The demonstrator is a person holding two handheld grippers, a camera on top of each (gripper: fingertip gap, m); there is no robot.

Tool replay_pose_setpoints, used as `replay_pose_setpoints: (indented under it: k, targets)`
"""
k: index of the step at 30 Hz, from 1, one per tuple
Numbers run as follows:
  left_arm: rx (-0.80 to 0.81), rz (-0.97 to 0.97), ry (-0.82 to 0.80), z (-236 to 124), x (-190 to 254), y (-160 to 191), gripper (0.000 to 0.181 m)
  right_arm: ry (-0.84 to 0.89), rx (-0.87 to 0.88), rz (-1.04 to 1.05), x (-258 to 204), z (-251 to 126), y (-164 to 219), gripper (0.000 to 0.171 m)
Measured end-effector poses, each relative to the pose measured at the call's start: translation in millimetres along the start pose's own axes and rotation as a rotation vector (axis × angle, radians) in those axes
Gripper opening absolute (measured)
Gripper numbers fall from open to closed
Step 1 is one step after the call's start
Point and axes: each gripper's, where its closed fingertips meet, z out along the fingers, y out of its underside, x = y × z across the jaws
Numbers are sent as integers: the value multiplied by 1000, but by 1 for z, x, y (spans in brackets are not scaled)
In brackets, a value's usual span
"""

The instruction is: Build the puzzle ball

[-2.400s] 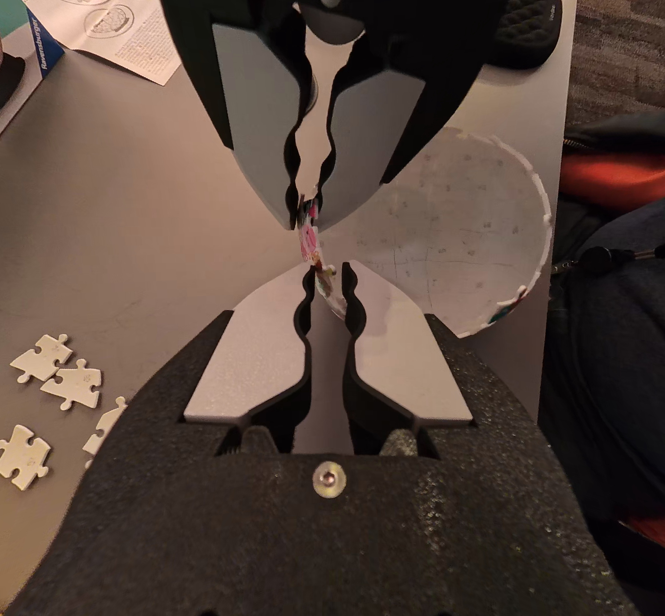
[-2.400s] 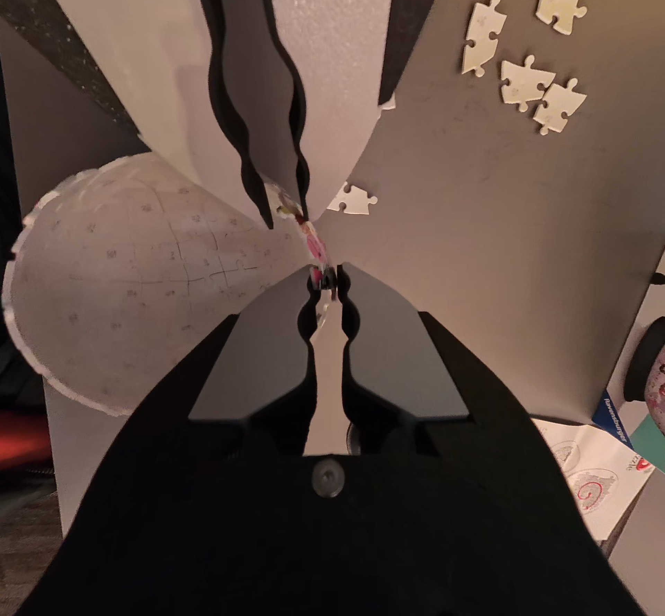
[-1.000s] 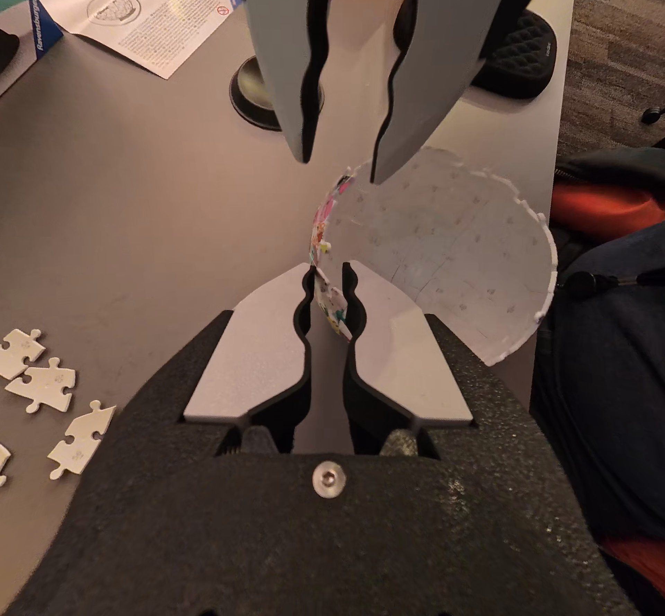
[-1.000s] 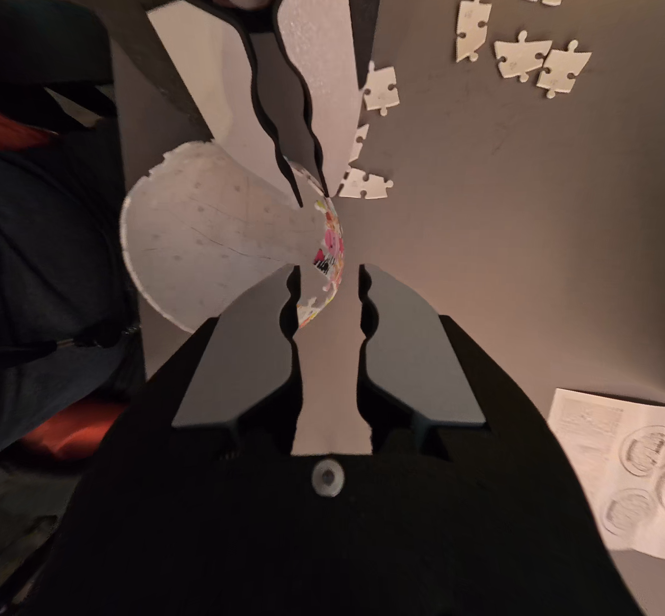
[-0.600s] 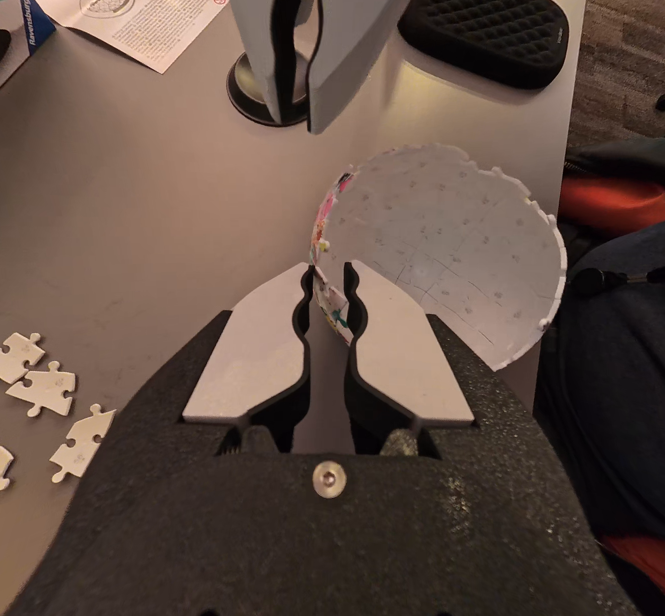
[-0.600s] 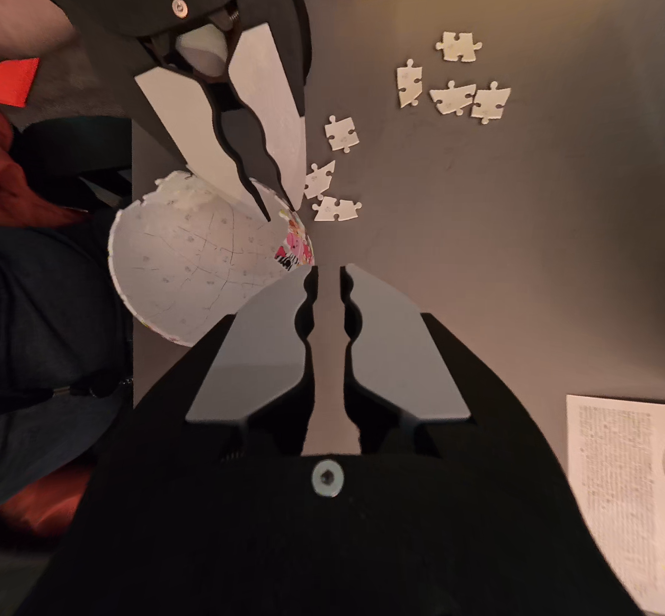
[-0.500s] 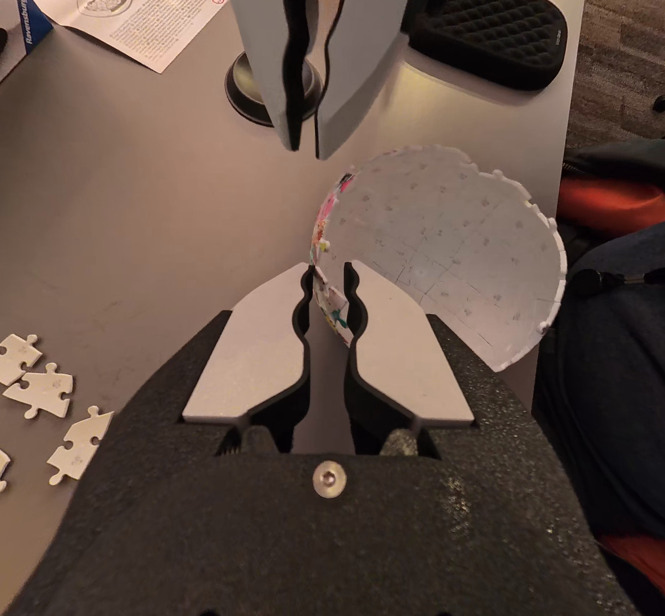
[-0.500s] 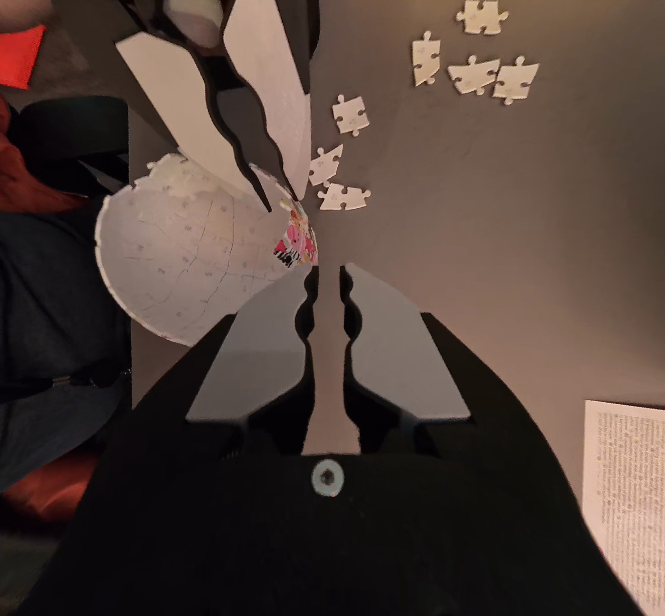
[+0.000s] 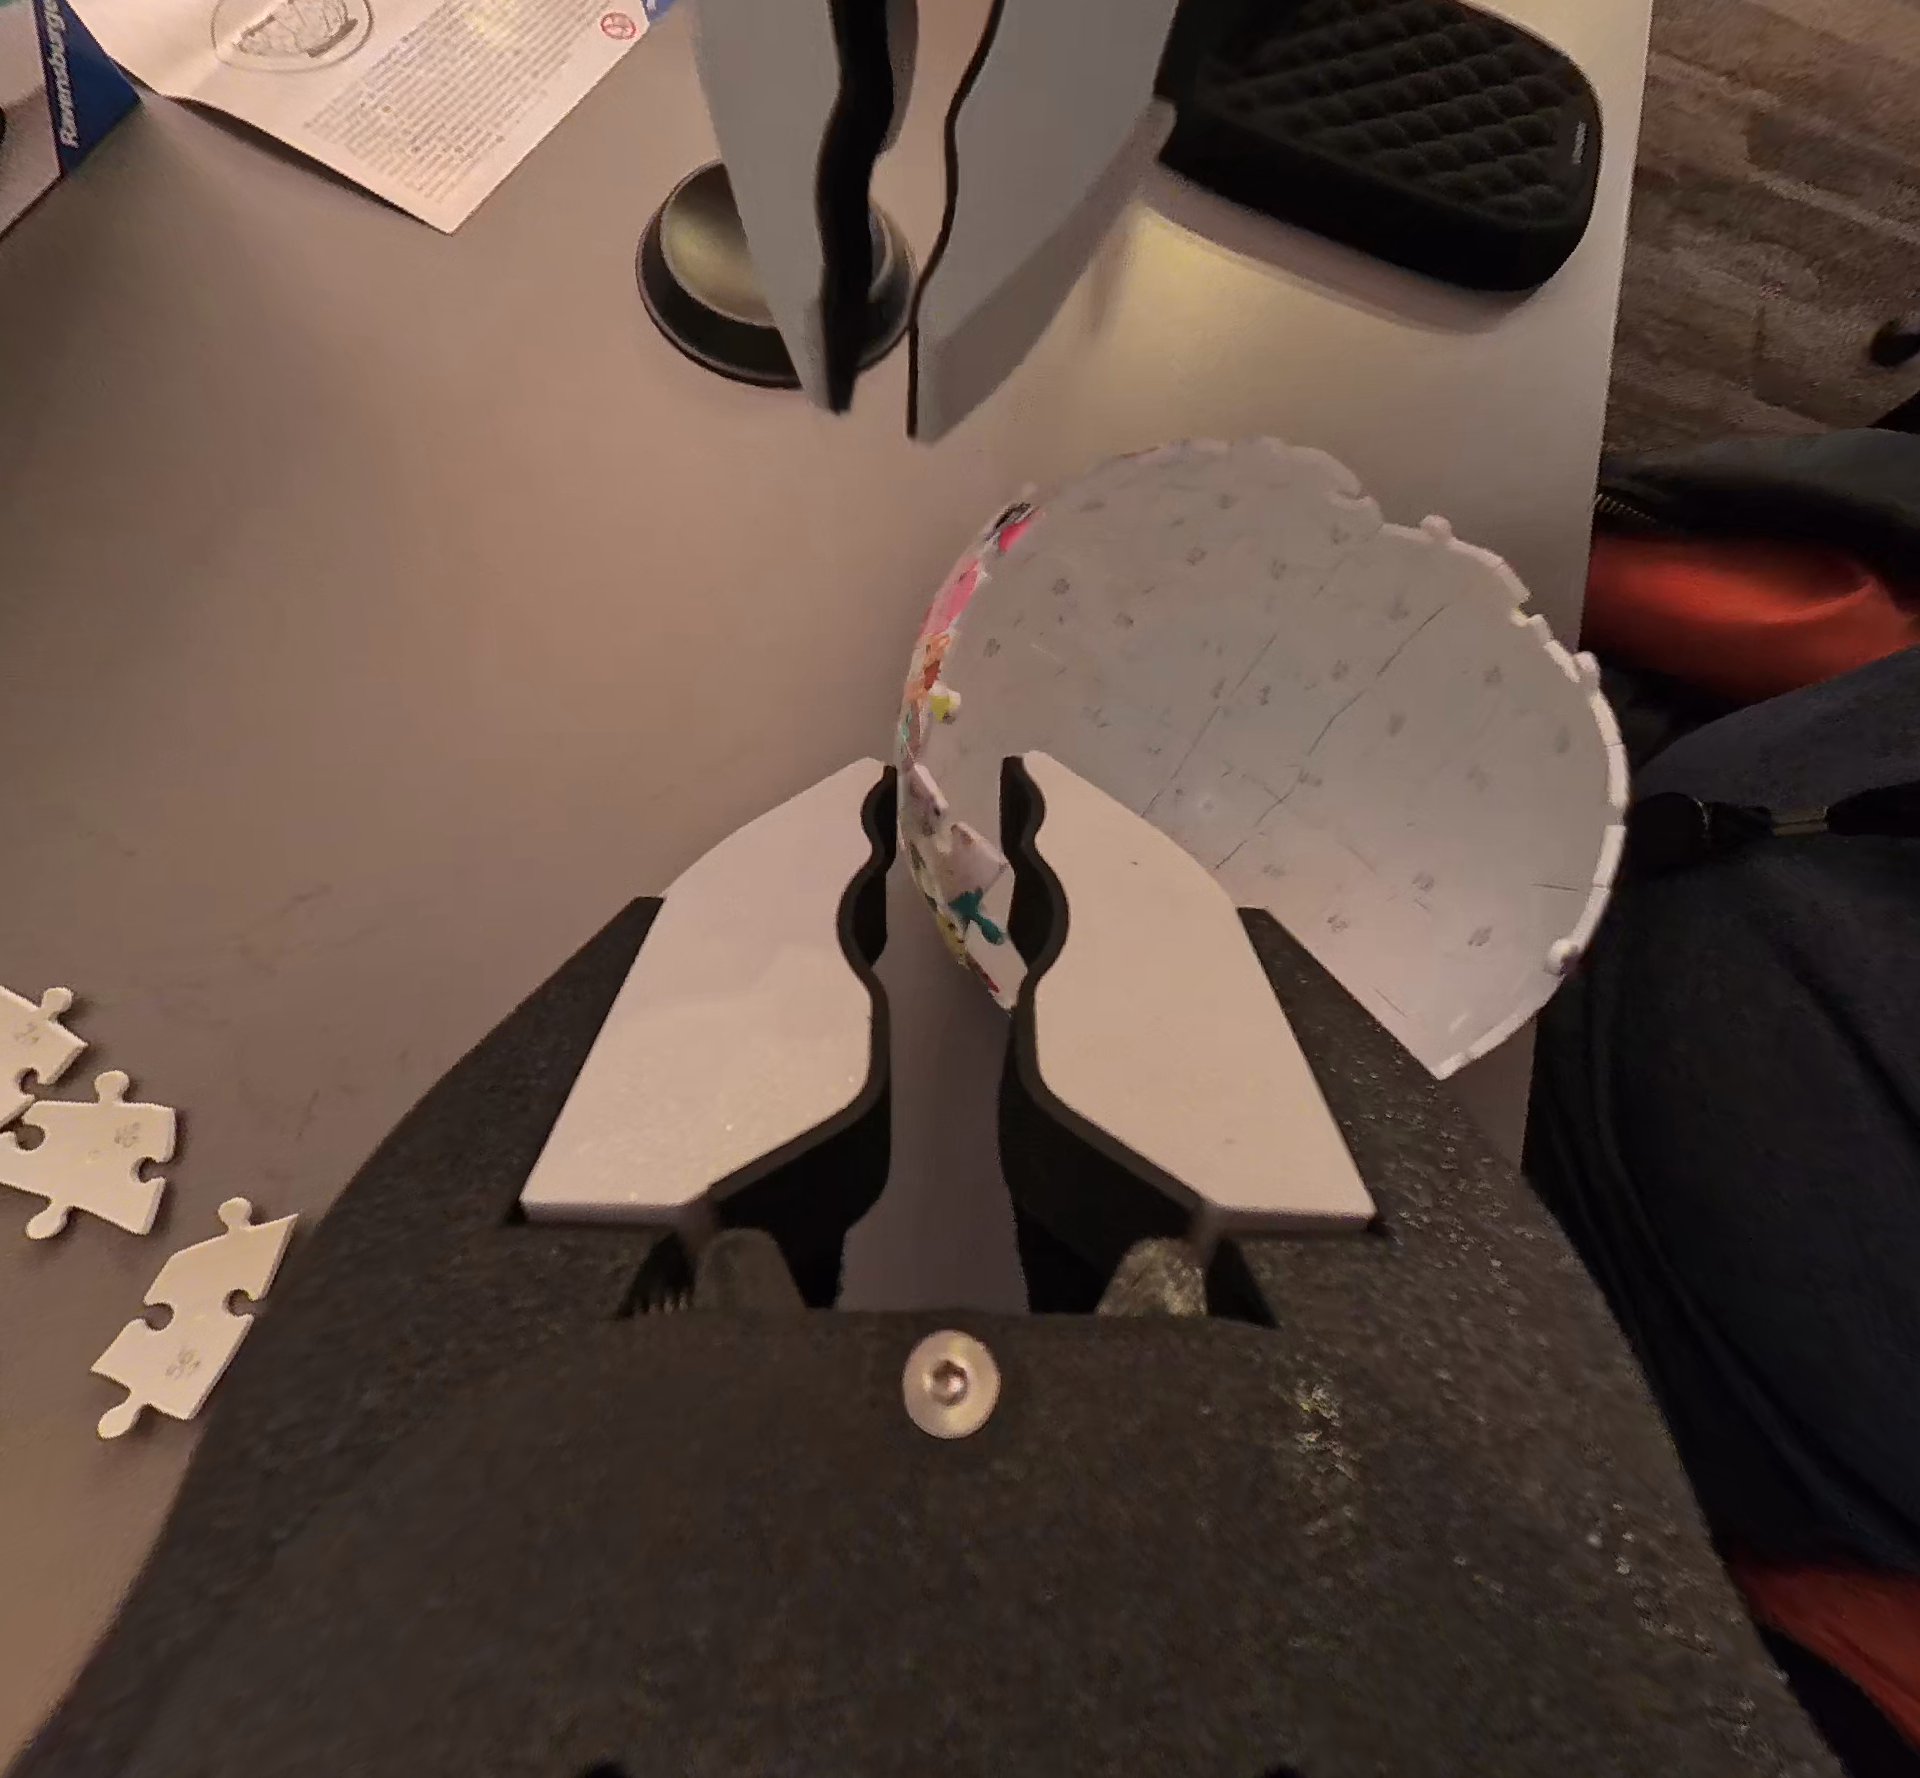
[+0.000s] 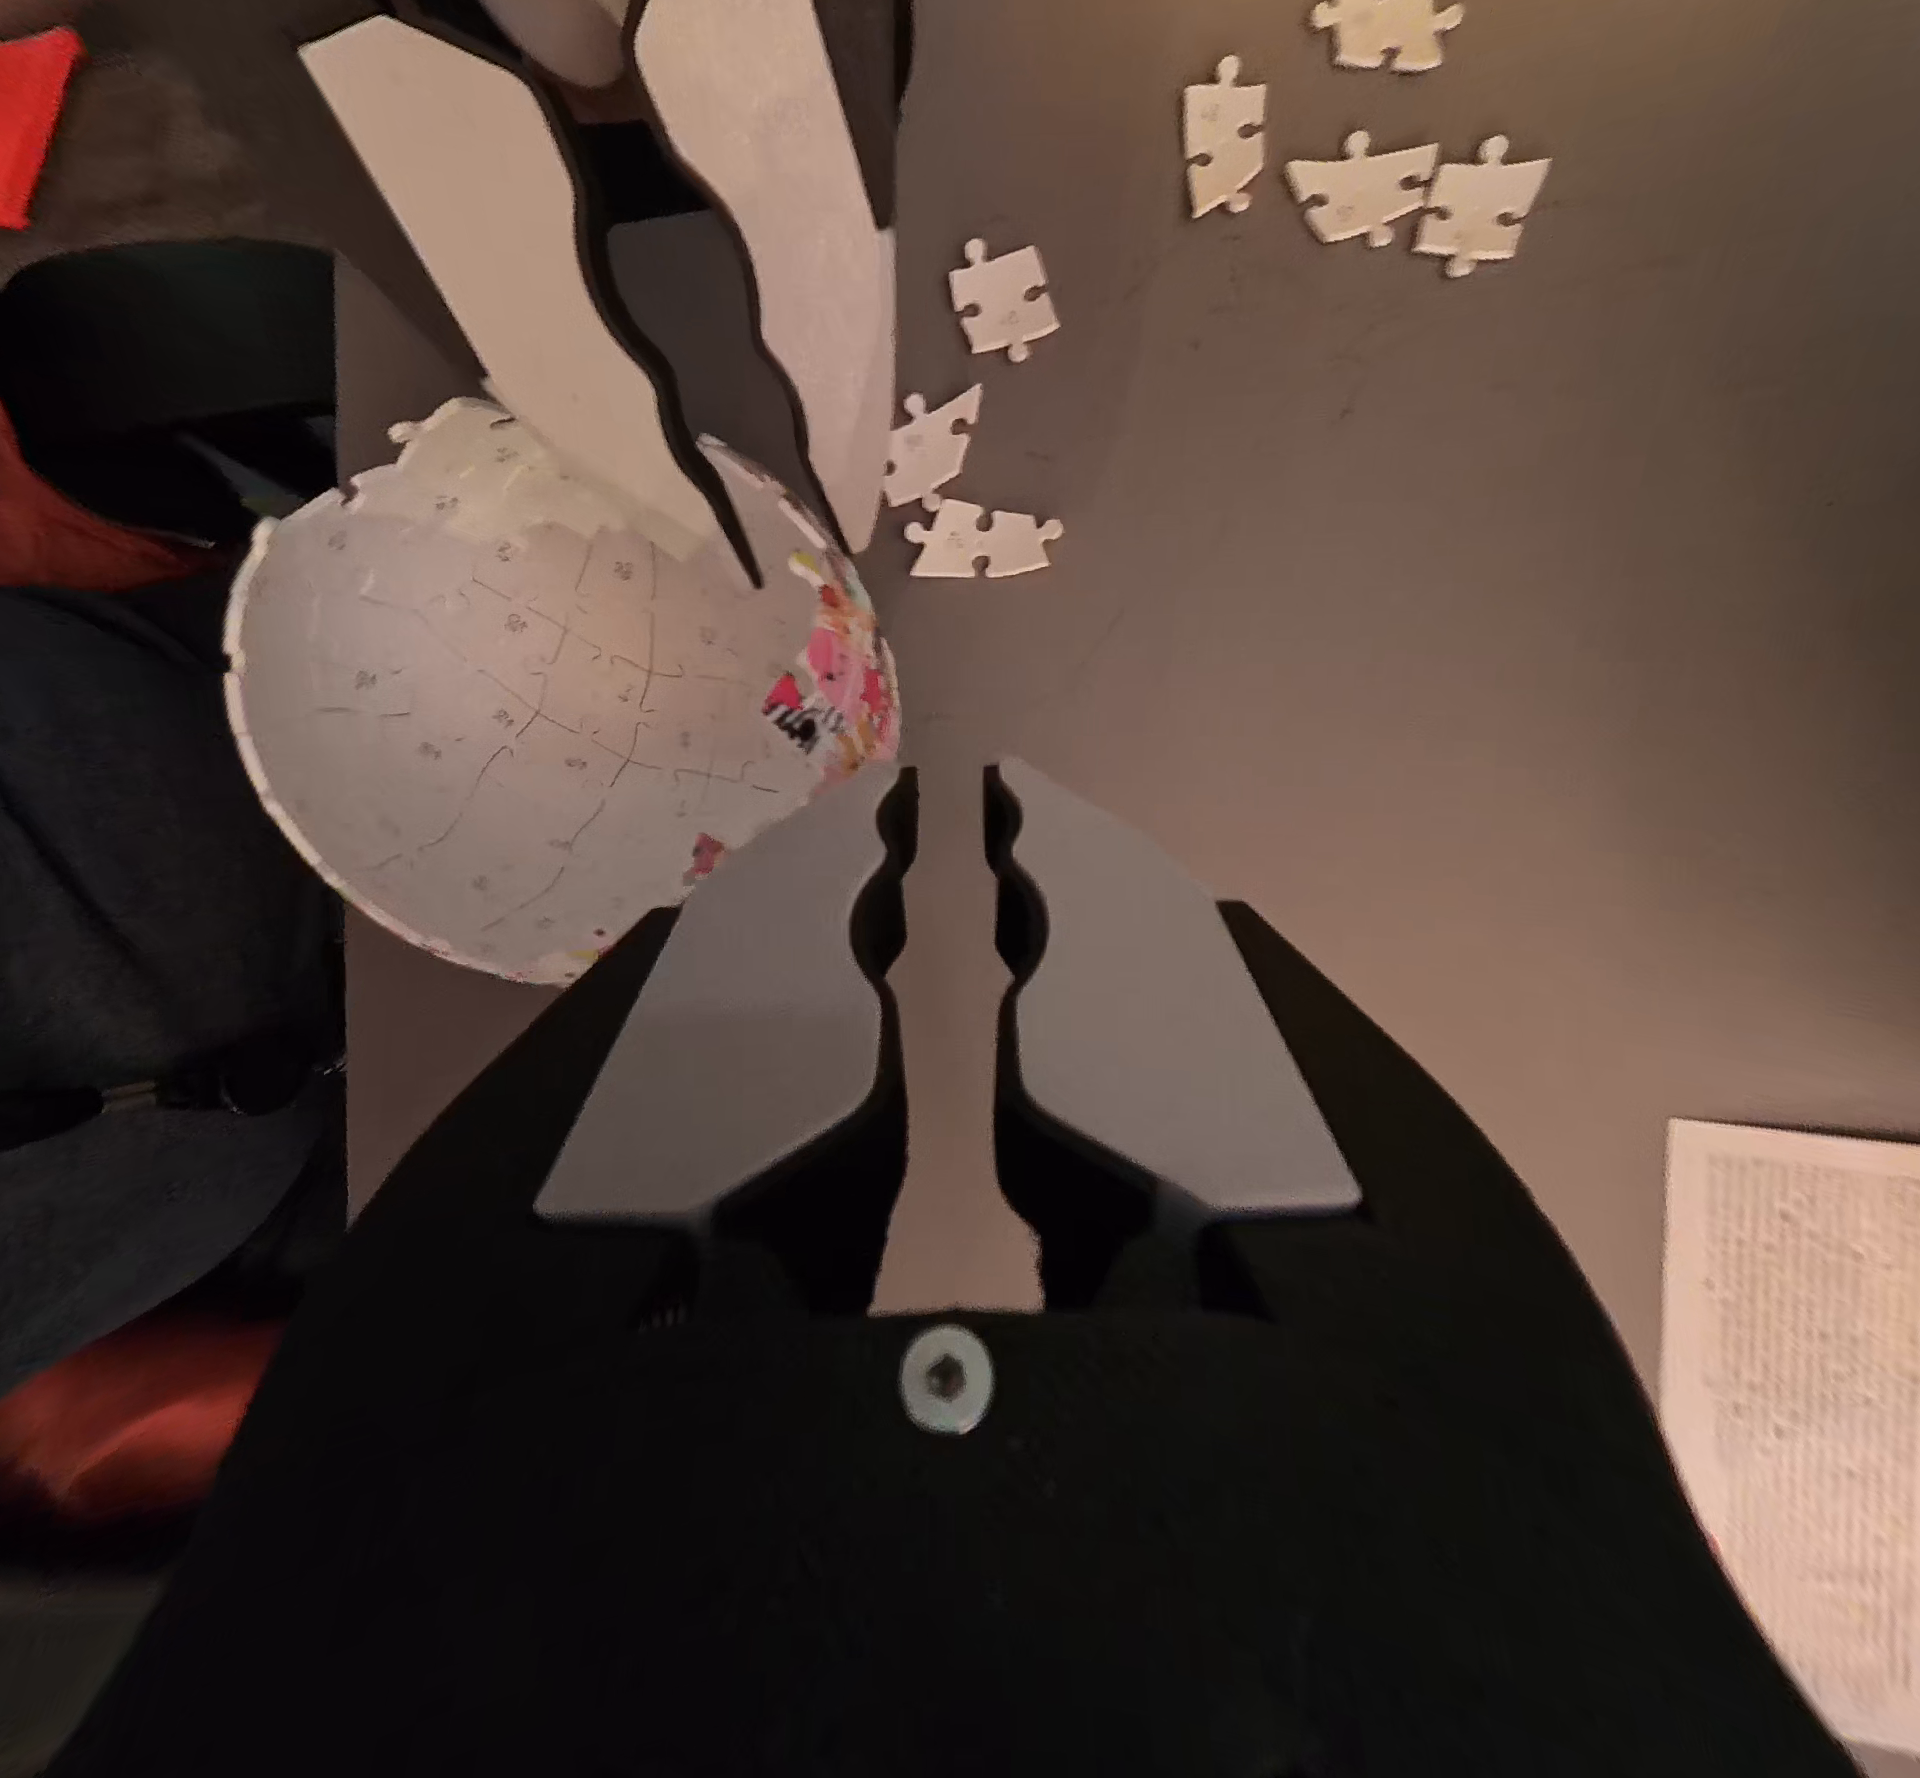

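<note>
Half-built puzzle ball (image 9: 1299,741) rim between left claw (image 9: 948,778) tips; right claw (image 10: 951,772) beside

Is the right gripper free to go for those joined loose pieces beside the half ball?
Probably yes. The right gripper holds nothing, and the joined pieces lie uncovered on the table; only the left gripper, gripping the half ball, crowds them.

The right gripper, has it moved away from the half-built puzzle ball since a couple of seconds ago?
Yes. The right gripper has let go of the puzzle ball's rim and pulled back toward the round black desk grommet, empty, while the left gripper holds the rim.
</note>
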Motion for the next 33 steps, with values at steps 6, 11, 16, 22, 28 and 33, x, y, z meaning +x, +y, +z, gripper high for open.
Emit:
replay_pose_setpoints:
  k: [6,11,16,22,28,33]
  targets:
    - [120,-24,28,-22,12,-10,22,81,332,75,-5,-39,11,15]
    - [152,-62,15,-37,21,-2,23,54,510,174,-26,-42,34,14]
    - [216,-76,-43,-64,25,22,23,96,483,194,-46,-35,53,16]
    - [476,-126,-8,-111,53,29,33,294,754,103,-74,-78,47,16]
    - [901,-22,-101,-156,96,25,44,309,934,190,-121,-99,63,36]
    - [833,-32,-137,-152,108,47,41,335,1009,179,-144,-110,58,20]
